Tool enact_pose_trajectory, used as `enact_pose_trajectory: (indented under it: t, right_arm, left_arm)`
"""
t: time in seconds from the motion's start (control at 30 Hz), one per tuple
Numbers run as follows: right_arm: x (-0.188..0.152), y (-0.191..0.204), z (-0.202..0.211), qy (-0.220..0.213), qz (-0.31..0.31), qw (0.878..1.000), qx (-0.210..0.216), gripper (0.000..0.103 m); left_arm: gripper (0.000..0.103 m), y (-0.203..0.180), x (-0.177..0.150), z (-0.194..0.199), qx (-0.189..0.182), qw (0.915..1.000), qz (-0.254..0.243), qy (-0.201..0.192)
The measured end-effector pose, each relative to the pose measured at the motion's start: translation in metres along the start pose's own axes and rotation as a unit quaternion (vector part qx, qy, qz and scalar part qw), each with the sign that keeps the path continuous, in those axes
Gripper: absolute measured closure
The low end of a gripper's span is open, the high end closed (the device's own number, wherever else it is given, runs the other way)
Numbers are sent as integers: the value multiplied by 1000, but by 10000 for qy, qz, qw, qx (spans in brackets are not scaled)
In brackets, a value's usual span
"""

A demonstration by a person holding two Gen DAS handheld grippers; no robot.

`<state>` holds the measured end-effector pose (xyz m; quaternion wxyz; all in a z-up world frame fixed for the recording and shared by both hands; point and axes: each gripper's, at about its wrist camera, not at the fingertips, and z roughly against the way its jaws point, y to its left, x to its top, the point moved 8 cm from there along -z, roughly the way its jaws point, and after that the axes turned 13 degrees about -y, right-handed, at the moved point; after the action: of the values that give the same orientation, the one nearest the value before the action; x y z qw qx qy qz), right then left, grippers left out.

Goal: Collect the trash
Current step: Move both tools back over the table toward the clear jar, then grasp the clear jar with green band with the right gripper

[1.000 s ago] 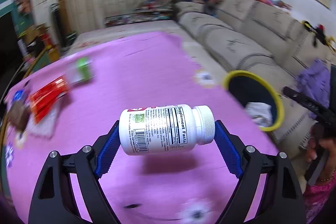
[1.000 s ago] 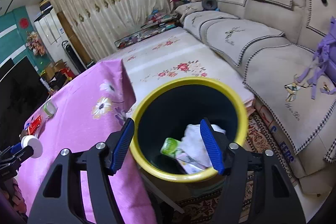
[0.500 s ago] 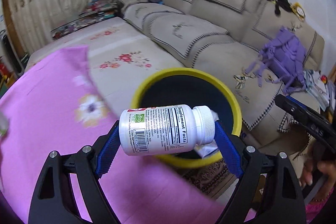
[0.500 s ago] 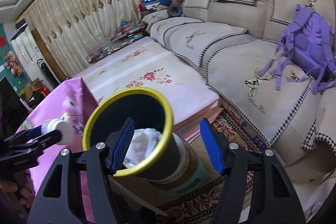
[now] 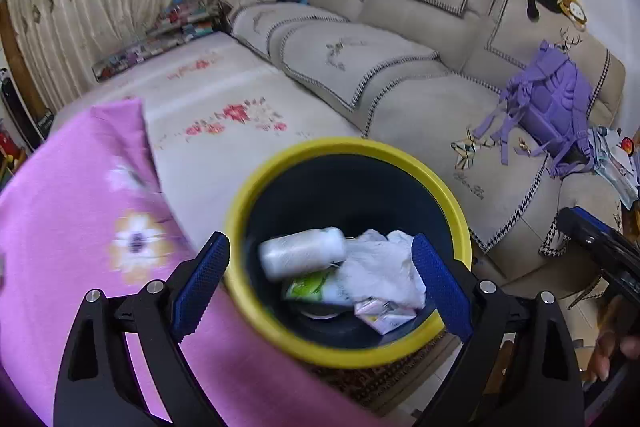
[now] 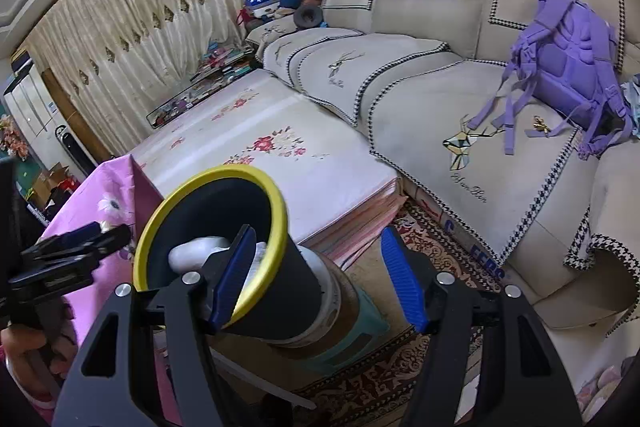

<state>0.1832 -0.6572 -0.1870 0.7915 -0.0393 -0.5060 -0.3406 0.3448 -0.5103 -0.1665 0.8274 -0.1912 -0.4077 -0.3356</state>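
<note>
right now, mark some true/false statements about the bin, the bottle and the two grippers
1. The left gripper is clamped on the white bottle. False: its jaws are open and empty; the bottle is inside the bin.
2. The bin has a yellow rim. True.
3. Crumpled white paper lies in the bin beside the bottle. True.
4. The right gripper holds a wrapper. False: it is open with nothing between its fingers.
5. The purple backpack sits on the pink tablecloth. False: it rests on the sofa.
</note>
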Motion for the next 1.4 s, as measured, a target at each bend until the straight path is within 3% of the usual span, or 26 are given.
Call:
enact_pose_trajectory:
  t: [0.27, 0.43, 0.53, 0.63, 0.77, 0.93, 1.13, 1.27, 1.4]
  right_arm:
    - [-5, 46, 0, 76, 305, 9990, 307, 41]
    - [-8, 89, 0, 135, 568, 9968, 543, 41]
    - [-13, 125, -1, 210, 814, 9934, 779, 40]
    - [-16, 166, -1, 287, 1055, 9881, 1086, 40]
    - [-27, 243, -1, 437, 1481, 9735, 1685, 40]
    - [-45, 352, 3, 634, 1945, 9485, 2418, 40]
    - [-72, 485, 12, 851, 2464, 9146, 3092, 35]
    - [-91, 553, 0, 1095, 2590, 9039, 3224, 35]
    - [-108, 598, -31, 1397, 2658, 9041, 3039, 34]
  left_arm:
    - [8, 81, -16, 112, 282, 9957, 470, -749]
    - [7, 169, -56, 182, 1011, 9860, 837, -1032]
    - [7, 218, -81, 217, 1472, 9772, 1023, -1138]
    - [7, 273, -108, 257, 2097, 9628, 1130, -1274]
    - [7, 329, -138, 293, 2623, 9474, 1257, -1339]
    - [7, 359, -162, 307, 2915, 9373, 1361, -1342]
    - [7, 364, -174, 297, 2671, 9440, 1518, -1204]
    - [7, 354, -175, 297, 2646, 9463, 1415, -1204]
    - [7, 352, -171, 304, 2565, 9440, 1577, -1349]
